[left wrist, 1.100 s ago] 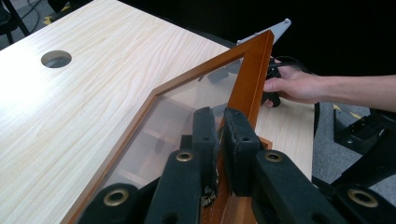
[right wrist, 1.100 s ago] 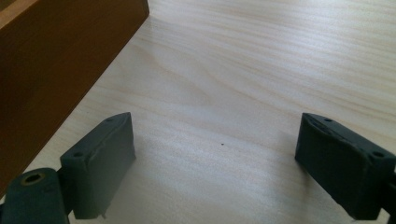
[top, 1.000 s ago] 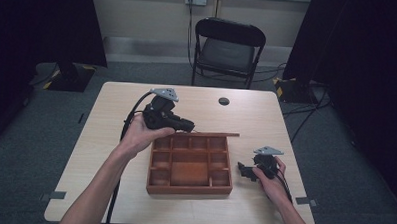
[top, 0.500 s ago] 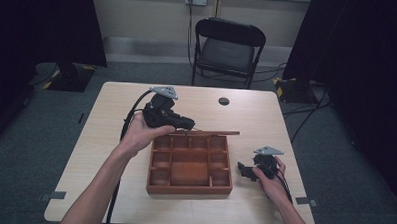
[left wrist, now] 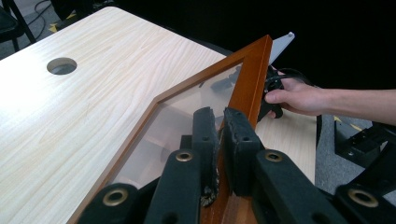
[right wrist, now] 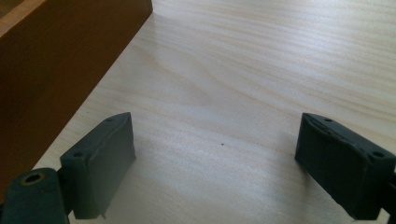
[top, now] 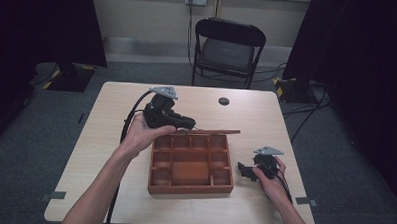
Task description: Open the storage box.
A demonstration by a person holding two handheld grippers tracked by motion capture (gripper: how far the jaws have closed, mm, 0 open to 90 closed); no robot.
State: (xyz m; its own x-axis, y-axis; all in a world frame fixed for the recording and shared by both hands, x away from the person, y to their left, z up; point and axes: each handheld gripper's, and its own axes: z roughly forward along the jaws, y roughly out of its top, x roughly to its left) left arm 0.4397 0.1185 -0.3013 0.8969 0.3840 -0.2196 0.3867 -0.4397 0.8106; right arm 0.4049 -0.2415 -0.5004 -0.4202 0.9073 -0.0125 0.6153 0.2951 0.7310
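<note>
Your left gripper [left wrist: 217, 140] has its fingers [left wrist: 205, 135] clamped on the wooden frame of the glazed lid [left wrist: 254, 70], raised at the far edge of the compartment box [top: 192, 164]. Your right gripper [right wrist: 219, 163] rests on the worktop [right wrist: 261, 60] just beside the box, fingers spread wide, holding nothing.

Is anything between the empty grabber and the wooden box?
Nothing visible is. The right gripper rests open on the table just beside the wooden box, with bare tabletop between them. The left gripper is shut on the box's raised lid.
</note>
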